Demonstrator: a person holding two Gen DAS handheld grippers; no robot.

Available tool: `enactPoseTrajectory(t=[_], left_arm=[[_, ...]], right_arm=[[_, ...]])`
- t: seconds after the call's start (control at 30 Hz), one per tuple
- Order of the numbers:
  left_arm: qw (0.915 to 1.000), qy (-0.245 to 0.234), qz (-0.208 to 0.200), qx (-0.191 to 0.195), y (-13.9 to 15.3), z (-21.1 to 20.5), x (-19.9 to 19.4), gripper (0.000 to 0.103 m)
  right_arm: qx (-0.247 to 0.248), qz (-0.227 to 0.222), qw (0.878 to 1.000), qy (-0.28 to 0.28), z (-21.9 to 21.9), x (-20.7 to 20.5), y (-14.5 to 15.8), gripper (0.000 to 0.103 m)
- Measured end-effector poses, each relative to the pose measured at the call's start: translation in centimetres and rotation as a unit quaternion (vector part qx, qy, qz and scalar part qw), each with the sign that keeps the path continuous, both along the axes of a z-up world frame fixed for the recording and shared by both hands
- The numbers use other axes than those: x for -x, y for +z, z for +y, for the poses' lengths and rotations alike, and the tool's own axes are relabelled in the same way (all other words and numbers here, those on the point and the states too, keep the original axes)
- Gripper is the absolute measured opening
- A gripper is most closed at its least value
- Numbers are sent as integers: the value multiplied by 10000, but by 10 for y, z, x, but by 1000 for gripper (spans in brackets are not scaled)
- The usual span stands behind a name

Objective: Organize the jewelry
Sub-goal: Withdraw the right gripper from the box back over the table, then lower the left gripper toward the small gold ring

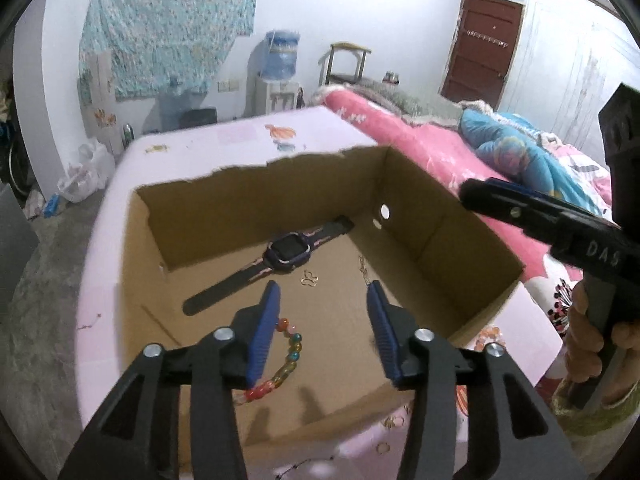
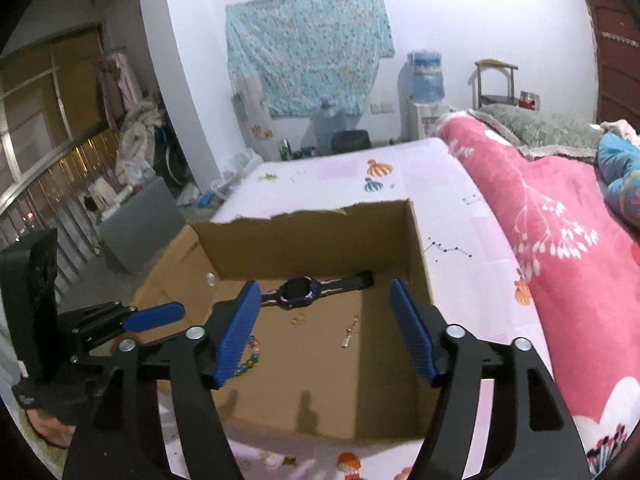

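Left tool [image 1: 323, 294] hangs over the cardboard box [image 1: 460, 240] on the bench [image 1: 224, 136], jaws apart, empty; bead bracelet [image 1: 280, 368] lies just beneath. Right tool [image 2: 326, 296] gapes wide, gripping nothing. Farther in, earring [image 2: 349, 334], then watch [image 1: 286, 254] by the back wall.

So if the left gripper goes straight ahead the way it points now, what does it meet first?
Probably the bare floor of the cardboard box. The open left gripper aims between the beaded bracelet and the small gold charm; depth is unclear.
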State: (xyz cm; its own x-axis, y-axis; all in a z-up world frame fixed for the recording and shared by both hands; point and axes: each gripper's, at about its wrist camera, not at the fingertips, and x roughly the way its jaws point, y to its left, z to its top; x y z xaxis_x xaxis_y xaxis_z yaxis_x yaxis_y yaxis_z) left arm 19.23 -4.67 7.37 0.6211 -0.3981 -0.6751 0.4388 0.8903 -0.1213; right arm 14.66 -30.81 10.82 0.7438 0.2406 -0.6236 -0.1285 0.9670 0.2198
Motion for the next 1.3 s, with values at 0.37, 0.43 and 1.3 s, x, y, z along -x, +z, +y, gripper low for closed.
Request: enactPoseTrajectory(t=[0.37,0.43,1.3], left_arm=[[9940,-663,-872,72,25,36,100,61],[9937,-825,-748,113,17,34,112,61],[9887,-1186,367,-838,-110,-38,92,24]], right_arm=[[-614,-124,9973,378,-32,77,8,71],[-654,6,9970,422,-29,86,-1,71],[-929,1464,9844,285,20,95,-98,52]])
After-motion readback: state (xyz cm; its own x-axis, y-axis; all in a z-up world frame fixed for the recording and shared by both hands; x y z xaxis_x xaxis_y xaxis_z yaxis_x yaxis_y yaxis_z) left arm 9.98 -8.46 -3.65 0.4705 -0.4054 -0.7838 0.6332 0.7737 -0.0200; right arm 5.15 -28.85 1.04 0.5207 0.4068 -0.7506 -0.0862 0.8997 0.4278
